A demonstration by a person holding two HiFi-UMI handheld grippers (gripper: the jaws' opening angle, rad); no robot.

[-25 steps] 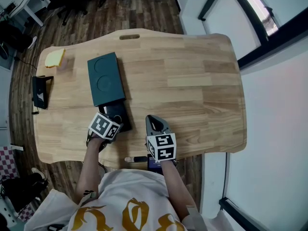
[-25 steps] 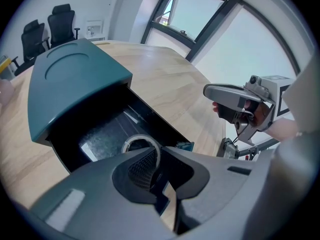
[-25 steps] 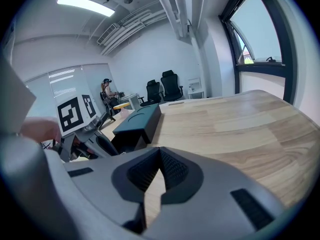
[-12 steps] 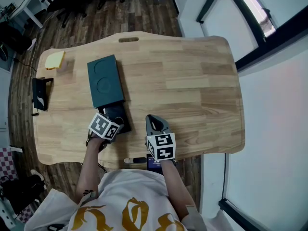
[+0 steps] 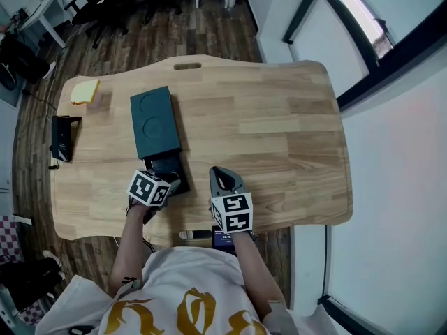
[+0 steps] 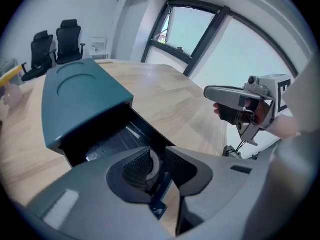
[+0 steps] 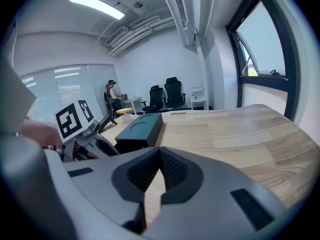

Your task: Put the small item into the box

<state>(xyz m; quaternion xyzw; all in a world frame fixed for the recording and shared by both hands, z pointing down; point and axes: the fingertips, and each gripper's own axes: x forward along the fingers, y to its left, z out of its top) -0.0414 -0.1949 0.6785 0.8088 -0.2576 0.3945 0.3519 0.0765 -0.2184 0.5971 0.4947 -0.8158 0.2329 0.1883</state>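
Two grippers: both at the near edge of the table [image 5: 279, 138], left one at the box, right one just right of it, apart from it
Stand: black stand [image 5: 61, 137], far left on the table, well apart from the box
Yellow block: flat yellow block [image 5: 84, 91], far-left corner, lying alone
Box: teal box [image 5: 154, 123], left half of the table, long side running near to far, two round dents in the lid
Drawer: black drawer [image 5: 166, 166] pulled out of the box's near end, open on top
Left gripper: left gripper [image 5: 170, 180] tips over the near end of the drawer, a hand behind its marker cube; jaws narrow, clamped on the small item
Small item: small item [image 6: 150, 165], pale and round, pinched between the left pads [image 6: 134, 168], right at the drawer; whether it touches the drawer, cannot tell; hidden under the gripper in head view
Right gripper: right gripper [image 5: 220, 174] over bare table right of the drawer, pointing far; jaws closed tip to tip in its own view, nothing between them
Chairs: black chairs [image 6: 67, 39] on the floor past the far-left end of the table
Window: window [image 5: 363, 19], far right, beyond the table
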